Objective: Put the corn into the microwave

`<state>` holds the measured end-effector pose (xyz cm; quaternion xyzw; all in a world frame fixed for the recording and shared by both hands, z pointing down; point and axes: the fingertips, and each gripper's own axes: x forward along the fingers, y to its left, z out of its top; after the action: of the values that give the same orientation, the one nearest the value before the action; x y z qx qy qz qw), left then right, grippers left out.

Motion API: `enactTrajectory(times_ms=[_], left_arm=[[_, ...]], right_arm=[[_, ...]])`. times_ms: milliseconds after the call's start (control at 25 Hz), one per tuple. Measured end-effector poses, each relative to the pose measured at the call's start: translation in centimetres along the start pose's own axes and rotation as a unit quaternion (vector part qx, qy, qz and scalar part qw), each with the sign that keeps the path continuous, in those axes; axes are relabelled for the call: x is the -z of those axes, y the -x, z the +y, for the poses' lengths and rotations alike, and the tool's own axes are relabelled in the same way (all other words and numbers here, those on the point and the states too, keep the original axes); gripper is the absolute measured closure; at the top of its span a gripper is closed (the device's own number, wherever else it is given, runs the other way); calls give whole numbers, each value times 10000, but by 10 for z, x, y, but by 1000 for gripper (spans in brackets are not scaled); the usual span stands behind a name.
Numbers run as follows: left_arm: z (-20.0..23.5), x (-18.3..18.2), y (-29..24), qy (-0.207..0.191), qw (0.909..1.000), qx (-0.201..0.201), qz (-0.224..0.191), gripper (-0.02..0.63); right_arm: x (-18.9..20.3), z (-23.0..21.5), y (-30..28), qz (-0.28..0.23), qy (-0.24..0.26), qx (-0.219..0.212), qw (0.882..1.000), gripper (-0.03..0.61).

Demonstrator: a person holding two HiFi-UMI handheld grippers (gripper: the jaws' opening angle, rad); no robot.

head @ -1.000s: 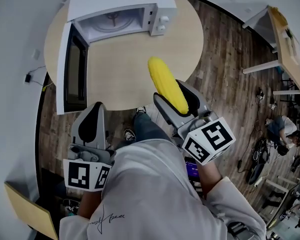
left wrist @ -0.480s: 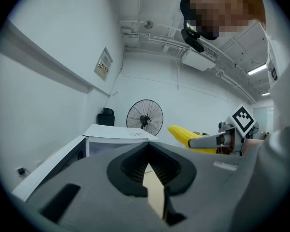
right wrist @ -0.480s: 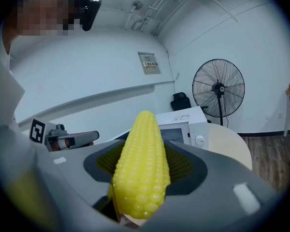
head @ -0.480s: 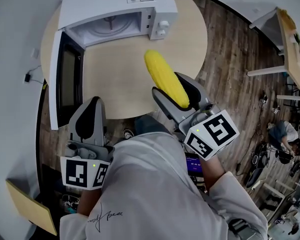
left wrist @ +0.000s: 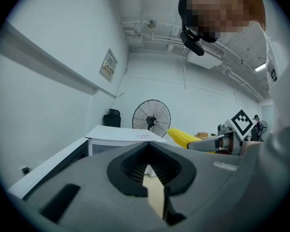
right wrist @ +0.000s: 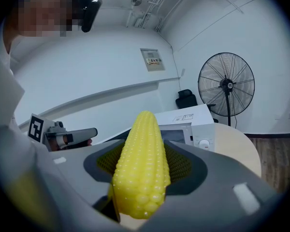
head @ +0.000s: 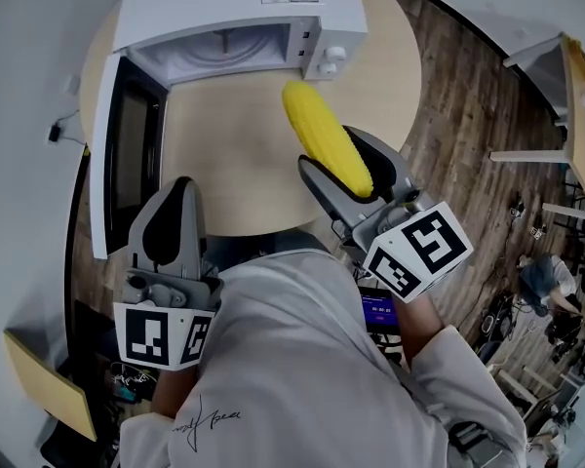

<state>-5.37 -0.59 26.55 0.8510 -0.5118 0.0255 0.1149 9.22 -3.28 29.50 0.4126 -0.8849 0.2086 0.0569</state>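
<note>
A white microwave stands at the far side of the round wooden table, its door swung wide open to the left and its chamber showing. My right gripper is shut on a yellow corn cob, which points up and away toward the microwave's knobs. In the right gripper view the corn cob sits between the ribbed pads, with the microwave beyond. My left gripper hovers at the table's near edge beside the door, shut and holding nothing.
A standing fan is behind the table. Wooden floor lies to the right, with another desk and a person farther off. A tan board is at the lower left.
Both grippers have moved forward toward the microwave. The corn's tip is now closer to the microwave's front, near its knobs. The grip on the corn is unchanged.
</note>
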Motion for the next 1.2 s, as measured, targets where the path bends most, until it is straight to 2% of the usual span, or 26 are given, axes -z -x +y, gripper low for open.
enactTrajectory(times_ms=[240,760,1200], left_arm=[[9,1,-9,58,9999,-122,19,623],[29,2,-25,129,9998,-97,76,621],[44,8,-18,199,9993,-262,185,621]], right_arm=[[3,-10,-18,92,12,-32,10000,313],[11,-17,-68,197,-4,-43,9998,313],[25,-22,-101,306,-24,-32,9995,313]])
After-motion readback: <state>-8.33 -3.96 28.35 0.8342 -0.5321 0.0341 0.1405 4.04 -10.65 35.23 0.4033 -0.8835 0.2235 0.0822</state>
